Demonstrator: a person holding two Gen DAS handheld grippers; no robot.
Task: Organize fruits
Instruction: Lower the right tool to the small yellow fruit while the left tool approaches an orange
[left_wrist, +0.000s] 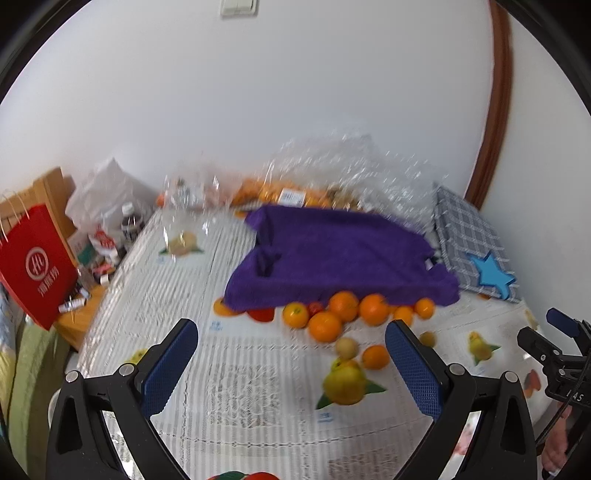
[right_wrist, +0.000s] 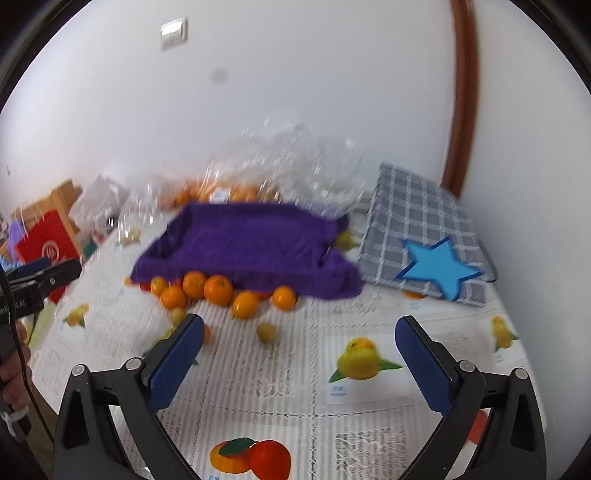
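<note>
Both tongs wide open, nothing held: left gripper (left_wrist: 291, 365) and right gripper (right_wrist: 299, 363) hovering above the tablecloth (left_wrist: 240, 398), jaws spread, pads empty. Task fruit loose on the cloth: pile of oranges (left_wrist: 343, 314) bunched against the front edge of the purple towel (left_wrist: 332, 258), a few small pale fruits (left_wrist: 347, 348) and one stray orange (left_wrist: 375, 357) rolled out nearer the tongs. More oranges in a clear plastic bag (left_wrist: 332, 173) behind the towel, by the wall. Probably the approach step, before any pick; no fruit grabbed yet. Next move likely calls for lowering one set of tongs over a single loose fruit, jaws straddling it, closing gently since round fruit rolls; stray ones in front look easier than the packed pile. Sorting target unclear, maybe the printed fruit pictures (right_wrist: 360, 360) on the cloth, maybe the towel-lined tray; cannot tell. Motion blur in both views. Left view only: bedside clutter with red paper bag (left_wrist: 33, 266) and bottle (left_wrist: 130, 221), plus the other tongs at right edge. Right view only: yellow-green fruit (right_wrist: 345, 240) tucked between towel and checked bag (right_wrist: 417, 218), full blue star (right_wrist: 439, 267), printed orange-and-red fruit picture (right_wrist: 251, 459) at bottom.
</note>
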